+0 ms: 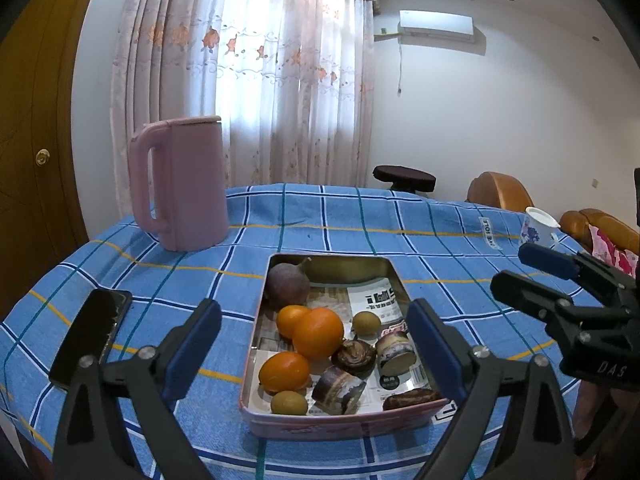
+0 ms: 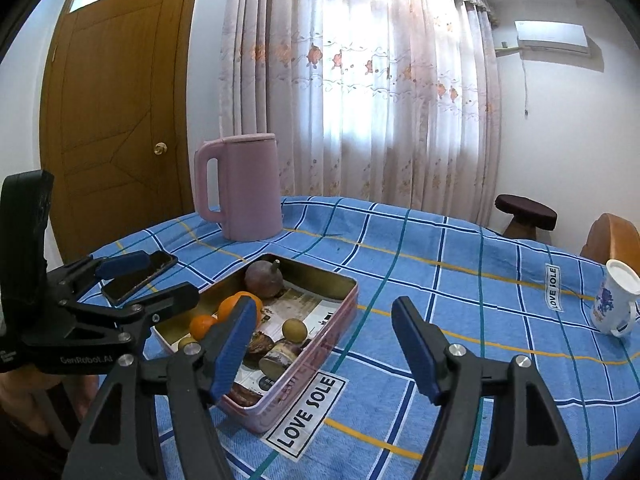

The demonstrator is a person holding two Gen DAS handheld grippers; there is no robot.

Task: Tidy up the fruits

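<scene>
A pink metal tin (image 1: 340, 424) sits on the blue checked tablecloth. It holds three oranges (image 1: 318, 332), a purple passion fruit (image 1: 287, 285), a banana (image 1: 340, 270), two small green-brown fruits (image 1: 366, 323), and wrapped snacks (image 1: 394, 352). My left gripper (image 1: 316, 354) is open and empty, its fingers straddling the tin's near end. My right gripper (image 2: 324, 348) is open and empty, over the tin's right rim (image 2: 320, 344) and the cloth beside it. It also shows in the left wrist view (image 1: 532, 270). The left gripper appears in the right wrist view (image 2: 152, 280).
A pink kettle (image 1: 182, 182) stands at the back left. A black phone (image 1: 92, 336) lies left of the tin. A white mug (image 2: 614, 304) stands at the table's right edge. Chairs (image 1: 500, 192) and a stool (image 1: 404, 178) stand beyond the table.
</scene>
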